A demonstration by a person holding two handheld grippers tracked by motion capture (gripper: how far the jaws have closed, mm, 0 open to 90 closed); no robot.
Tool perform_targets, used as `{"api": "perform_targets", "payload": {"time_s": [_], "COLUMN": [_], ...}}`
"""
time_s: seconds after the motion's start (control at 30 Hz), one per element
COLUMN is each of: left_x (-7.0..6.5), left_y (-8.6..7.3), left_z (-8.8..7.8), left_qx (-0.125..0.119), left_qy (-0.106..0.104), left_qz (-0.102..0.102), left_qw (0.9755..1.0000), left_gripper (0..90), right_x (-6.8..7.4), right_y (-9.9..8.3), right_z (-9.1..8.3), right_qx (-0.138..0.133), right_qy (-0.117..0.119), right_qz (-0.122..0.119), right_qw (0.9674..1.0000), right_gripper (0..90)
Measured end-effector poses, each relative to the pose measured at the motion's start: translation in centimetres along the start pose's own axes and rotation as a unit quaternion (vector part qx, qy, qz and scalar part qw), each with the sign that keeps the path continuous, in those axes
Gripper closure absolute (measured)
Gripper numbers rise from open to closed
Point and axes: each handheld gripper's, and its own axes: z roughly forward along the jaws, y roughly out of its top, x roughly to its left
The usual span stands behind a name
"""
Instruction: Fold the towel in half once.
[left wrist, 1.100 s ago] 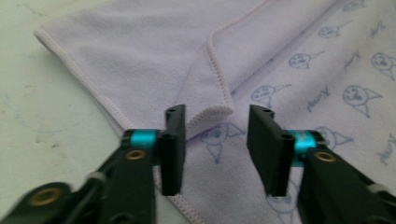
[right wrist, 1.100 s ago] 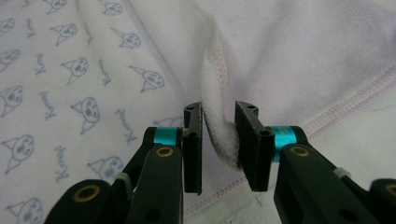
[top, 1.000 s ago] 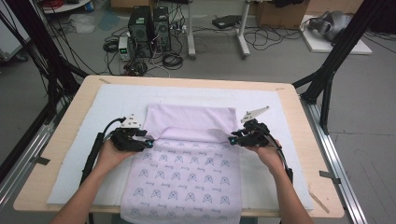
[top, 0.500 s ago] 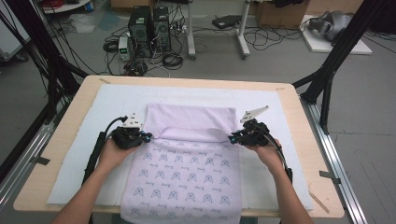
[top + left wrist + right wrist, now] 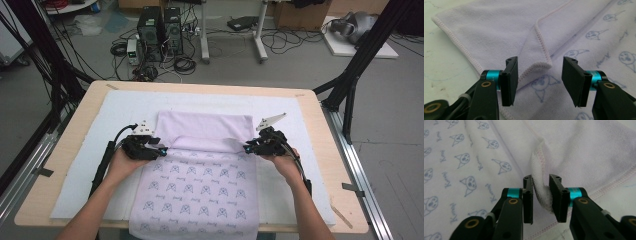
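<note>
Tabletop [image 5: 310, 107], pale wood, with a white mat [image 5: 115, 107] spread across most of it. On the mat, centred, lies a lilac towel [image 5: 200, 192]: the near part shows a printed side of small cat faces and runs to the near edge of the tabletop, the far part is a plain flap folded over toward the person, its folded edge crossing between the two hands. Soft terry, light, limp; it will drape and sag from any hold, will not slide much on the mat, nothing breakable. The stitched hem looks like the firmest line to pinch, and the two corners of the flap are the natural holds, one per hand, so the fold travels evenly. Left tool [image 5: 537, 80], at the left end of the flap: jaws have just been opening and stand well apart, the rounded flap corner lies between them on the printed layer, pads not pressing on it; nothing held. Right tool [image 5: 540, 198], at the right end: jaws have just been opening slightly but are narrow, with a raised loop of hem standing between the pads and touching them, so I read it as holding the towel. Judgement: left side needs a fresh pinch on the hem corner before any lift, or the flap will skew.
</note>
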Motion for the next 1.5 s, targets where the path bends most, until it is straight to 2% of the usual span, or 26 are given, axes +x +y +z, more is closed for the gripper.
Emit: {"api": "perform_targets", "payload": {"time_s": [0.07, 0.1, 0.17, 0.2, 0.27, 0.4, 0.63, 0.77, 0.93, 1.0, 1.1, 1.2, 1.33, 1.43, 1.47, 1.5], "left_x": [0.0, 0.1, 0.2, 0.2, 0.2, 0.3, 0.2, -0.7, -2.2, -3.0, -4.4, -5.8, -7.5, -8.4, -8.4, -8.4], "left_y": [0.0, 0.0, 0.0, 0.0, 0.0, 0.1, 0.2, -0.2, -1.3, -2.0, -3.4, -4.9, -7.1, -8.0, -8.1, -8.0], "left_z": [0.4, 0.5, 0.7, 0.7, 0.4, -0.6, -3.4, -5.1, -7.7, -8.7, -10.2, -11.7, -13.0, -13.3, -13.3, -13.2], "left_qx": [0.002, 0.008, 0.015, 0.016, 0.017, -0.001, -0.045, -0.060, -0.068, -0.081, -0.088, -0.085, -0.078, -0.068, -0.066, -0.063], "left_qy": [0.005, 0.006, 0.002, 0.003, 0.006, 0.008, 0.012, 0.014, 0.016, 0.011, 0.005, -0.001, -0.017, -0.035, -0.040, -0.039], "left_qz": [0.000, 0.003, 0.003, 0.009, 0.009, 0.007, 0.000, 0.011, 0.031, 0.030, 0.032, 0.038, 0.030, 0.029, 0.030, 0.030], "left_qw": [1.0000, 0.9999, 0.9999, 0.9998, 0.9998, 0.9999, 0.9989, 0.9980, 0.9971, 0.9962, 0.9956, 0.9956, 0.9964, 0.9967, 0.9966, 0.9968], "left_gripper": [46.9, 49.8, 59.3, 70.4, 81.5, 83.7, 84.0, 84.0, 83.9, 83.9, 84.0, 84.0, 83.9, 82.4, 79.0, 71.6], "right_x": [-0.2, -0.3, -0.3, -0.3, -0.3, 0.1, 0.4, 1.0, 3.1, 4.3, 6.2, 8.2, 10.6, 11.5, 11.6, 11.6], "right_y": [0.2, 0.4, 0.7, 0.8, 1.0, 1.1, 0.5, -0.4, -1.7, -2.3, -3.1, -4.0, -5.6, -6.5, -6.6, -6.7], "right_z": [0.3, 0.4, 0.7, 0.9, 1.1, 0.8, -1.7, -2.8, -4.5, -5.2, -6.2, -6.6, -7.0, -7.2, -7.2, -7.1], "right_qx": [-0.002, 0.000, 0.002, 0.006, 0.014, 0.017, -0.018, -0.032, -0.052, -0.059, -0.076, -0.072, -0.061, -0.061, -0.058, -0.057], "right_qy": [-0.001, 0.001, 0.001, 0.006, 0.009, 0.011, 0.015, 0.021, 0.023, 0.026, 0.037, 0.047, 0.065, 0.093, 0.096, 0.098], "right_qz": [0.007, 0.009, 0.010, 0.012, 0.004, -0.008, -0.003, -0.010, -0.033, -0.044, -0.055, -0.073, -0.081, -0.082, -0.080, -0.080], "right_qw": [1.0000, 1.0000, 0.9999, 0.9999, 0.9999, 0.9998, 0.9997, 0.9992, 0.9978, 0.9969, 0.9949, 0.9936, 0.9927, 0.9904, 0.9904, 0.9903], "right_gripper": [67.8, 67.5, 66.8, 67.8, 74.8, 80.2, 79.2, 79.5, 79.5, 79.5, 79.7, 79.8, 79.6, 73.2, 67.9, 64.4]}}
